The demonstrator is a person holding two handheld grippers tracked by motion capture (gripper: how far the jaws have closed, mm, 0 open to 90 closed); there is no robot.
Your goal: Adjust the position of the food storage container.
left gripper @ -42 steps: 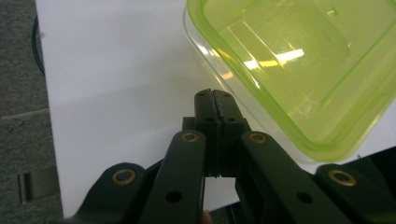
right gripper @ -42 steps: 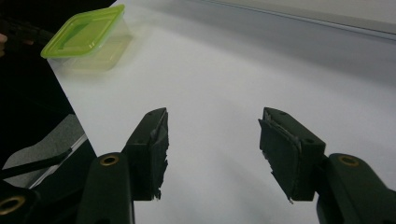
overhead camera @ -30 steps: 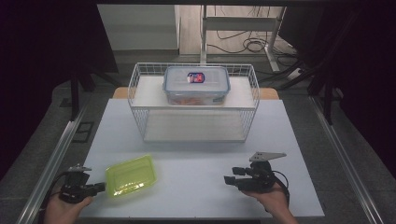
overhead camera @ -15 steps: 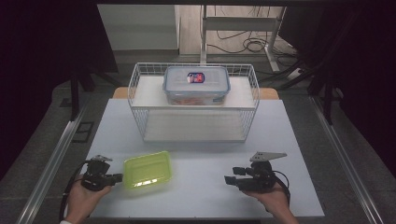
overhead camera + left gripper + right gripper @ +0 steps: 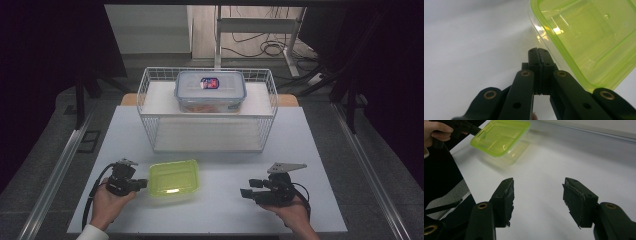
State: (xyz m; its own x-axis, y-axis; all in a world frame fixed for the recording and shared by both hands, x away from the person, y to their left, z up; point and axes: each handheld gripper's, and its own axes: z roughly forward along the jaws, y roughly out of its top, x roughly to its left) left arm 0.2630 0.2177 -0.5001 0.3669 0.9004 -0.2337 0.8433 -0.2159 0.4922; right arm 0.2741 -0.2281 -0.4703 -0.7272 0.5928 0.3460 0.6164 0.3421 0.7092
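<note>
My left gripper (image 5: 142, 183) fingers pinch green lid (image 5: 173, 177) edge; right gripper (image 5: 243, 192) spread wide. Thin grip, lid may slip onto bench (image 5: 220, 210).

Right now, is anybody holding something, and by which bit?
The left hand-held gripper is shut on the green lid, pinching its edge. The right hand-held gripper is open, holding nothing.

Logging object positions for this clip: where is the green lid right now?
In the high view the green lid is at the table's front left, in front of the wire basket, its left edge at the left gripper.
</note>
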